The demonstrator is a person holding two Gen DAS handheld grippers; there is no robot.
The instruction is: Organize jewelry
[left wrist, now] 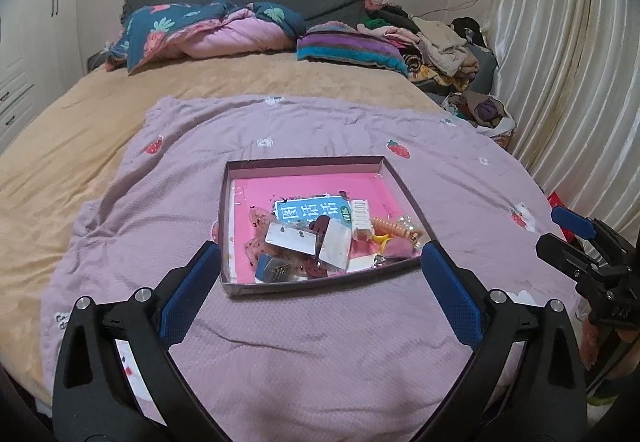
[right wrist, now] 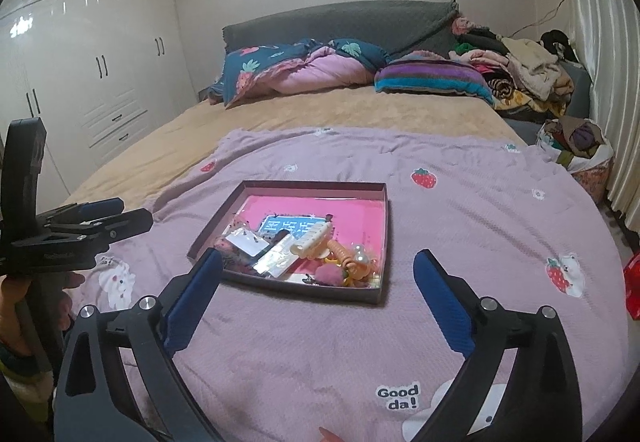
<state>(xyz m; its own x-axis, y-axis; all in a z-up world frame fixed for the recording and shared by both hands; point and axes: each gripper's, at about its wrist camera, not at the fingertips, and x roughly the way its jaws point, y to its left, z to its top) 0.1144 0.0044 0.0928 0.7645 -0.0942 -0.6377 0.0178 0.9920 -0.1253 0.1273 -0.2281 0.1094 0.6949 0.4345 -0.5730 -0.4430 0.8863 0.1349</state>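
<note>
A shallow dark box (left wrist: 234, 284) with a pink lining lies on a lilac quilt (left wrist: 320, 342) on the bed; it also shows in the right wrist view (right wrist: 376, 296). Inside lie a blue card (left wrist: 308, 211), mirrored clips (left wrist: 290, 240), a white hair claw (left wrist: 362, 219) and an orange spiral tie (left wrist: 390, 224). My left gripper (left wrist: 320, 262) is open and empty, hovering just short of the box's near edge. My right gripper (right wrist: 318, 274) is open and empty, near the box's front. Each gripper shows in the other's view: the right one (left wrist: 576, 238) and the left one (right wrist: 104, 211).
A tan sheet (left wrist: 80, 145) covers the bed beyond the quilt. Pillows and a folded duvet (left wrist: 208, 33) lie at the headboard, with piled clothes (left wrist: 436, 45) at the far right. A curtain (left wrist: 560, 61) hangs on the right and a white wardrobe (right wrist: 80, 81) stands on the left.
</note>
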